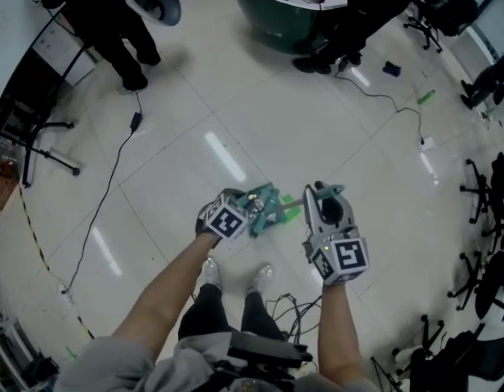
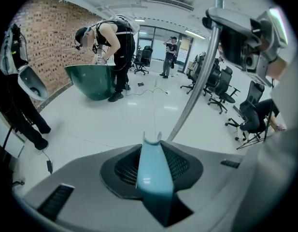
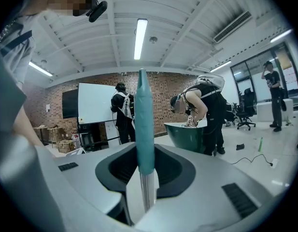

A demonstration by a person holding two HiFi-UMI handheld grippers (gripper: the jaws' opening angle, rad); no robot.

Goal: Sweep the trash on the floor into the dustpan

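Early stage, I reckon: left tongs (image 1: 247,212) grip the dustpan (image 2: 151,173) by its handle, right tongs (image 1: 326,194) grip the broom (image 3: 143,124), both just in front of me; green scrap (image 1: 426,97) on floor (image 1: 235,113) is well apart, unswept.

Bright ceiling strip light (image 3: 139,37), glare streaks on glossy floor (image 1: 223,158), fisheye-warped dark edges
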